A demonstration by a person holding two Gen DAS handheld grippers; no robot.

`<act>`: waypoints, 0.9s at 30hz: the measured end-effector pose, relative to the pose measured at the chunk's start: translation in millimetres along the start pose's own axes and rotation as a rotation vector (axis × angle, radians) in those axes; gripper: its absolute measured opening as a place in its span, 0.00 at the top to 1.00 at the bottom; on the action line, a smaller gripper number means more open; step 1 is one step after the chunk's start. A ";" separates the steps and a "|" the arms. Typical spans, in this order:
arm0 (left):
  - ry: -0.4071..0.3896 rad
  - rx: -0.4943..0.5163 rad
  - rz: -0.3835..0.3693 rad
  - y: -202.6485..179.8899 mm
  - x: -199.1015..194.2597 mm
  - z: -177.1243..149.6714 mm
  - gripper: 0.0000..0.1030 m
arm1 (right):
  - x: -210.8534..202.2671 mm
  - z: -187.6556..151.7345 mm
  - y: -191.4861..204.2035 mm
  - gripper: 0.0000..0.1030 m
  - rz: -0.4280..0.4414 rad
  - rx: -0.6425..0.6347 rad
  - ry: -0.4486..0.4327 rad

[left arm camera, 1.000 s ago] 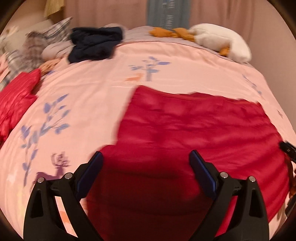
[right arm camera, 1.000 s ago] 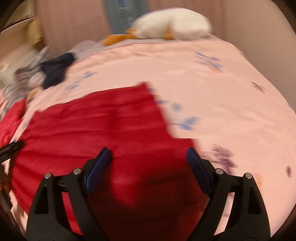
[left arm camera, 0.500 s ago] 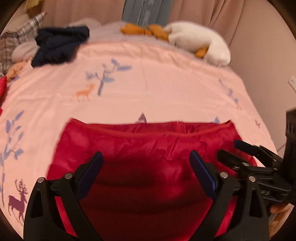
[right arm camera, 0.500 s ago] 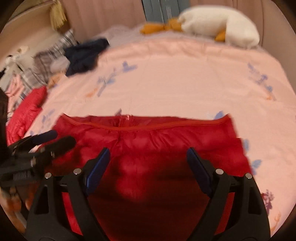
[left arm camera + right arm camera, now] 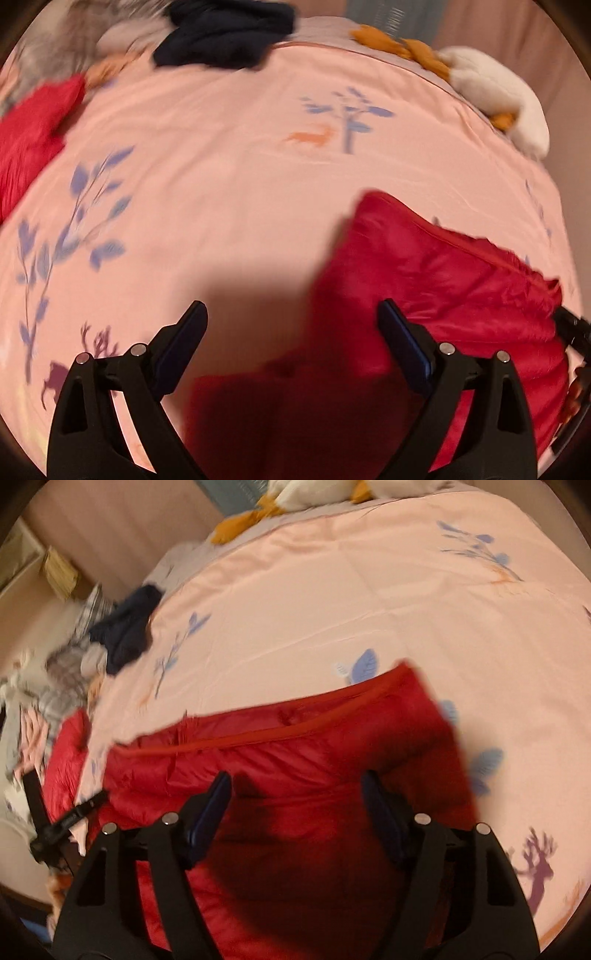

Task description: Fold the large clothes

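Observation:
A red quilted jacket (image 5: 443, 295) lies folded flat on the pink bedspread (image 5: 240, 166). In the left wrist view it fills the lower right. My left gripper (image 5: 291, 332) is open and empty, above the jacket's left edge. In the right wrist view the jacket (image 5: 295, 768) spreads across the lower middle, its piped edge towards the far side. My right gripper (image 5: 295, 805) is open and empty, just above the jacket. The left gripper's tip (image 5: 70, 823) shows at the left edge there, and the right gripper's tip (image 5: 572, 328) shows at the right edge of the left wrist view.
A dark navy garment (image 5: 225, 33) and a white and orange plush toy (image 5: 491, 85) lie at the head of the bed. Another red garment (image 5: 33, 122) and a pile of clothes (image 5: 55, 686) sit at the bed's left side.
Both cameras have swung: the left one to the left, so the jacket sits lower right, the right one tilted. Both grippers stay open and apart.

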State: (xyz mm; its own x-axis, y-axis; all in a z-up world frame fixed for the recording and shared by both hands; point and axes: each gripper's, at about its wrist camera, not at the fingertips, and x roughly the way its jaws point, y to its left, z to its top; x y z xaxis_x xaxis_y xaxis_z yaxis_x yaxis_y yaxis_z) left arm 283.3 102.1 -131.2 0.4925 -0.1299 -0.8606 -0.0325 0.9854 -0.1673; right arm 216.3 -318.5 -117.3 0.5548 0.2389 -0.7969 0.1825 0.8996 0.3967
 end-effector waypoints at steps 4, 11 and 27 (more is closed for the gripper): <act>-0.055 -0.017 0.000 17.1 -23.6 -6.6 0.08 | -33.1 -6.6 19.0 0.18 -0.016 -0.089 -0.097; -0.145 0.077 -0.162 -22.0 -73.4 -33.9 0.08 | -66.9 -49.6 52.7 0.17 -0.013 -0.238 -0.145; -0.111 0.126 -0.092 -20.1 -68.1 -102.5 0.08 | -78.8 -100.6 45.5 0.17 -0.063 -0.285 -0.185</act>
State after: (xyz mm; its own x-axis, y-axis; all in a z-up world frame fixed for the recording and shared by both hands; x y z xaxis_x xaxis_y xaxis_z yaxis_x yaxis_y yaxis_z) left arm 161.3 79.9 -118.5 0.5812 -0.2138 -0.7852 0.1231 0.9769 -0.1749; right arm 99.2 -259.6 -82.3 0.6921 0.1326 -0.7095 0.0015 0.9827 0.1850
